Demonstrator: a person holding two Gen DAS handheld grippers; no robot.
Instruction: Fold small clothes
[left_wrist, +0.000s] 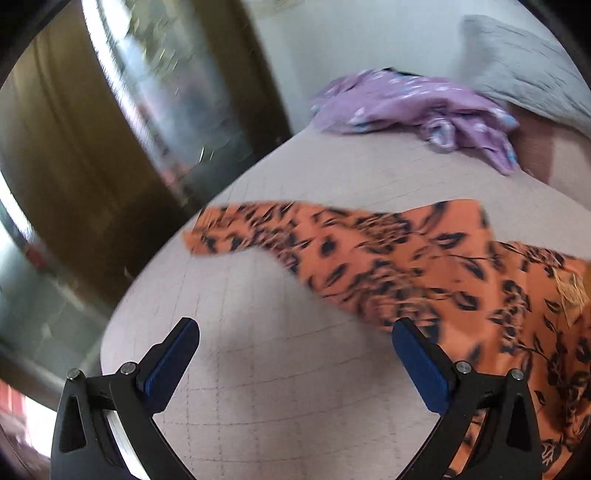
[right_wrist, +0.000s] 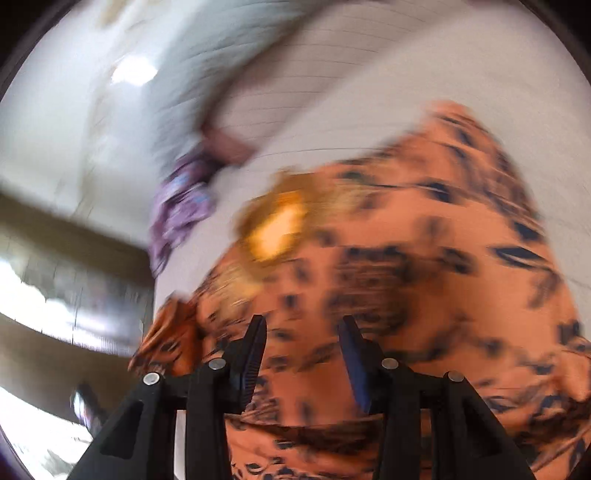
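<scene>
Left gripper (left_wrist: 295, 334): my jaws are spread wide with nothing between them; I hang over the bed with bare sheet showing in the gap

Left fingers (left_wrist: 173, 360): blue pads face inward; the right-hand one sits at the edge of the orange cloth, and I cannot tell whether it touches

Right gripper (right_wrist: 303, 332): my jaws are partly apart, a narrow gap, with nothing pinched; I am low over the orange cloth, which fills the view beyond my tips

Orange cloth (left_wrist: 424, 266): orange with a dark leaf print, spread on the bed; in the left view one narrow part reaches toward the left edge of the bed, and the wider body runs off to the right and down

Gold patch (right_wrist: 277, 225): a shiny yellow bit on the orange cloth, ahead and left of my right tips; too blurred to say what it is

Purple cloth (left_wrist: 417, 110): crumpled in a heap near the far side of the bed, well apart from the orange cloth

Pillow (left_wrist: 524, 70): grey, at the far right, just behind the purple cloth

Bed (left_wrist: 258, 387): pale sheet with a faint grid of lines

Sharpness: the right view is heavily smeared, so fine detail there is lost
</scene>
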